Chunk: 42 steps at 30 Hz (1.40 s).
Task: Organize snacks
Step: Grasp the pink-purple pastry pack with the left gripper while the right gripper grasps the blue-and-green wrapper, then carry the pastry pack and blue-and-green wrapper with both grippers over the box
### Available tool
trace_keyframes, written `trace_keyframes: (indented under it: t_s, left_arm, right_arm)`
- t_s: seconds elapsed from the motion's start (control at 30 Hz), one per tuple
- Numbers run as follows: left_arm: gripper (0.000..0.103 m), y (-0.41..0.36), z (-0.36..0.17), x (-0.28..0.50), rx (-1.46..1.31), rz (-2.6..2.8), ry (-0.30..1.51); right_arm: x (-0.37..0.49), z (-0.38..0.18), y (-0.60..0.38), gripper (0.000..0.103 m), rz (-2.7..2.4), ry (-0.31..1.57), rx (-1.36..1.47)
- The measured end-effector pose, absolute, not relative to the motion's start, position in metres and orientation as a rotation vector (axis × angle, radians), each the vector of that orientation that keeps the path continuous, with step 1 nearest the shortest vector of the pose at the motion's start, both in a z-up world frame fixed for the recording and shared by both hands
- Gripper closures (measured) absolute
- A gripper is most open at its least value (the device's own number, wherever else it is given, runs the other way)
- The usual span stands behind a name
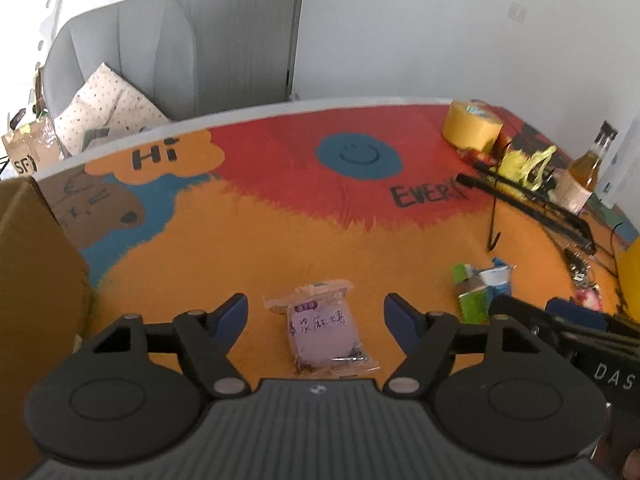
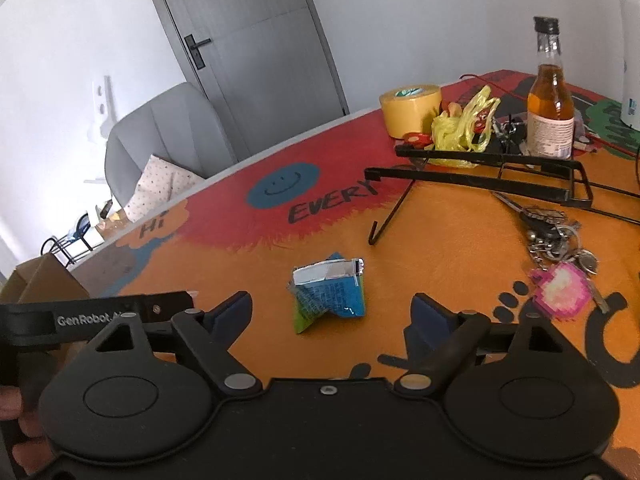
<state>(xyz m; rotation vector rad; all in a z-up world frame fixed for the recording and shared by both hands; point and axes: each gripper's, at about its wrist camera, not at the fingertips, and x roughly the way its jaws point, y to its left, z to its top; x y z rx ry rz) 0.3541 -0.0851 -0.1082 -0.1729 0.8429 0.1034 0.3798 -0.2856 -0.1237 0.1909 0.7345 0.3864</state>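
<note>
Two snacks on table [image 1: 280, 240]. Purple mochi packet [image 1: 326, 330] lies flat, centred just ahead of my left gripper [image 1: 316, 312]; jaws wide apart, holding nothing. Judge it light, squashy, film slippery: pinch across middle, gently. Crumpled blue-green foil pack [image 2: 330, 294] lies ahead of my right gripper [image 2: 332, 312]; jaws wide, empty. Likely featherweight, crinkly: take at bunched body. Cardboard box [image 1: 36, 280] at far left.
</note>
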Motion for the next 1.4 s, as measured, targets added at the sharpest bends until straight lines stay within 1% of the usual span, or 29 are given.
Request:
trace_keyframes:
  t_s: [0.03,0.1,0.13,0.17,0.2,0.23,0.27,0.33,0.4,0.6,1.03,1.4]
  left_arm:
    - [0.034,-0.085,-0.111,0.355,-0.176,0.107,0.850]
    - [0.043,-0.084,-0.117,0.356,-0.190,0.110,0.871]
    - [0.045,-0.085,-0.118,0.355,-0.175,0.114,0.860]
    - [0.051,-0.087,-0.118,0.354,-0.158,0.120,0.859]
    - [0.060,-0.087,-0.118,0.353,-0.156,0.123,0.855]
    - [0.066,-0.087,-0.118,0.352,-0.155,0.123,0.854]
    - [0.069,-0.087,-0.117,0.352,-0.149,0.128,0.853]
    - [0.070,-0.086,-0.117,0.351,-0.152,0.125,0.848]
    - [0.071,-0.085,-0.117,0.348,-0.152,0.126,0.843]
    - [0.072,-0.086,-0.108,0.336,-0.154,0.094,0.817]
    - [0.072,-0.079,-0.072,0.298,-0.162,0.093,0.744]
    - [0.072,-0.058,-0.043,0.265,-0.176,0.095,0.674]
  right_arm:
    - [0.381,-0.125,-0.283,0.017,0.387,0.734,0.179]
    - [0.383,-0.127,-0.276,0.018,0.391,0.733,0.151]
    - [0.383,-0.128,-0.273,0.019,0.391,0.732,0.141]
    - [0.384,-0.129,-0.269,0.020,0.391,0.733,0.130]
    - [0.385,-0.131,-0.266,0.023,0.388,0.735,0.118]
    - [0.385,-0.133,-0.263,0.027,0.385,0.735,0.101]
    - [0.386,-0.136,-0.260,0.030,0.386,0.740,0.092]
    - [0.385,-0.138,-0.256,0.042,0.373,0.731,0.072]
    - [0.382,-0.137,-0.252,0.067,0.355,0.724,0.031]
    - [0.364,-0.127,-0.258,0.070,0.393,0.695,0.068]
    - [0.325,-0.095,-0.263,0.070,0.409,0.630,0.131]
    - [0.298,-0.065,-0.253,0.070,0.420,0.563,0.126]
